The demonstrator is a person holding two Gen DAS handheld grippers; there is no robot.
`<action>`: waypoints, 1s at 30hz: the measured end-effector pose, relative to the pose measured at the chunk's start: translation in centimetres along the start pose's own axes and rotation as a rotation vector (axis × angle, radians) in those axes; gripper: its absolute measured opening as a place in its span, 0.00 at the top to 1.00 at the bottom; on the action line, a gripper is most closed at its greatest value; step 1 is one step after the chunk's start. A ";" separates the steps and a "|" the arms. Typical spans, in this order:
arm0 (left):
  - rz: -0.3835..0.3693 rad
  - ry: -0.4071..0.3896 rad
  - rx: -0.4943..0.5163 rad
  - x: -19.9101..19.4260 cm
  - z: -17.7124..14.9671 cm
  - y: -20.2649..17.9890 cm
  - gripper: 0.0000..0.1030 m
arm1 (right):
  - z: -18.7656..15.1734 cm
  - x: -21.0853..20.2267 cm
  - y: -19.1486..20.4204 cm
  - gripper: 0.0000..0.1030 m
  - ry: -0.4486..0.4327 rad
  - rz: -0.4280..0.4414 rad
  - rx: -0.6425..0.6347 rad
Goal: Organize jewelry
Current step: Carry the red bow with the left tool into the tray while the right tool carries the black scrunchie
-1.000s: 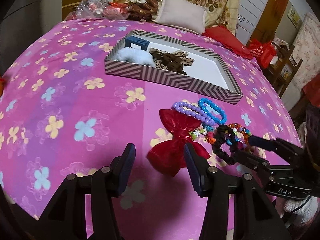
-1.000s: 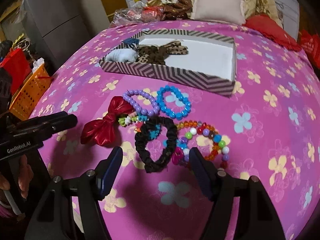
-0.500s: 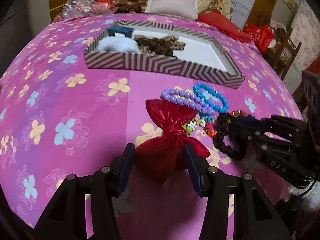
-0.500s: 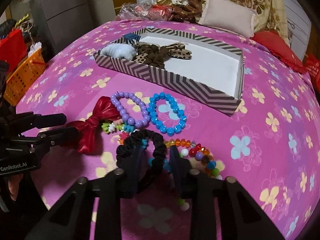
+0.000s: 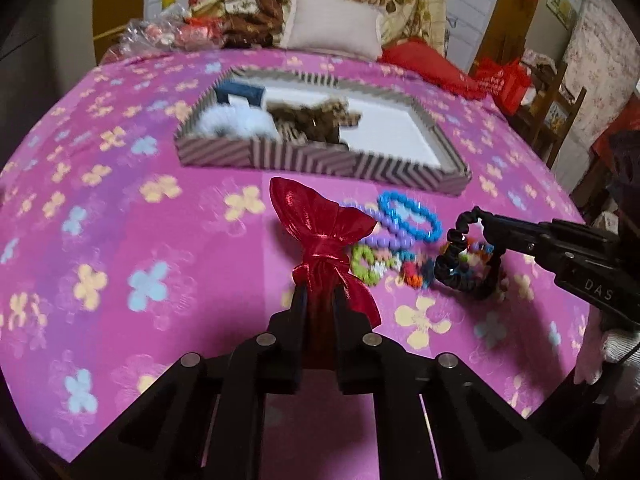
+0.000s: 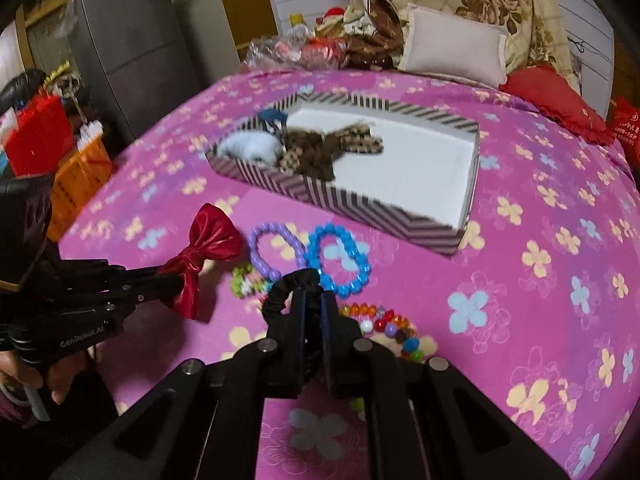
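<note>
My left gripper [image 5: 319, 294] is shut on the lower wing of a shiny red bow [image 5: 316, 224] and holds it lifted off the bedspread; the bow also shows in the right wrist view [image 6: 202, 252]. My right gripper [image 6: 311, 294] is shut on a black scrunchie [image 6: 280, 300], raised above the bead pile; it hangs from that gripper in the left wrist view [image 5: 460, 264]. A purple bead bracelet [image 6: 276, 246], a blue bead bracelet [image 6: 340, 260] and a multicoloured bead bracelet [image 6: 392, 326] lie on the bedspread. Behind them stands a striped tray [image 6: 400, 216].
The tray holds a white fluffy piece [image 6: 250, 146], a leopard-print bow [image 6: 320, 148] and a blue item [image 6: 274, 116] at its left end. A small green and white bracelet [image 6: 244, 280] lies by the purple one. Pillows [image 6: 452, 48] line the bed's far side. An orange basket [image 6: 76, 180] stands left of the bed.
My left gripper closed on the red bow and lifted it. My right gripper, shut on the black scrunchie, raised it off the beads. Both views tilted up towards the tray.
</note>
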State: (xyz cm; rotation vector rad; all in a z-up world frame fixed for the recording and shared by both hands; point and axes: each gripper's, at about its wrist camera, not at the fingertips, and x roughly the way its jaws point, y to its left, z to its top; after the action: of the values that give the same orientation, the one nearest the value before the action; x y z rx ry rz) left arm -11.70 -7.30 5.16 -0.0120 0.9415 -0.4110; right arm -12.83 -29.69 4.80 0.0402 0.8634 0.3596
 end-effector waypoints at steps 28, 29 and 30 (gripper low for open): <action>0.133 -0.092 0.006 2.7 11.0 1.1 1.00 | 10.0 3.1 -2.2 0.93 -0.071 0.003 0.049; 0.135 -0.092 0.005 2.9 11.3 1.2 1.00 | 10.4 3.7 -2.4 0.93 -0.065 0.005 0.055; 0.140 -0.091 0.001 3.5 11.9 1.4 1.00 | 10.7 4.1 -2.6 0.93 -0.059 0.007 0.059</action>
State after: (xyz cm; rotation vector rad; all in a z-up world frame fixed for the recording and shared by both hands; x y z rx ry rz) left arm -0.05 -9.22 9.30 0.0357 0.8471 -0.2795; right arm -1.63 -29.61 8.29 0.1083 0.8156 0.3375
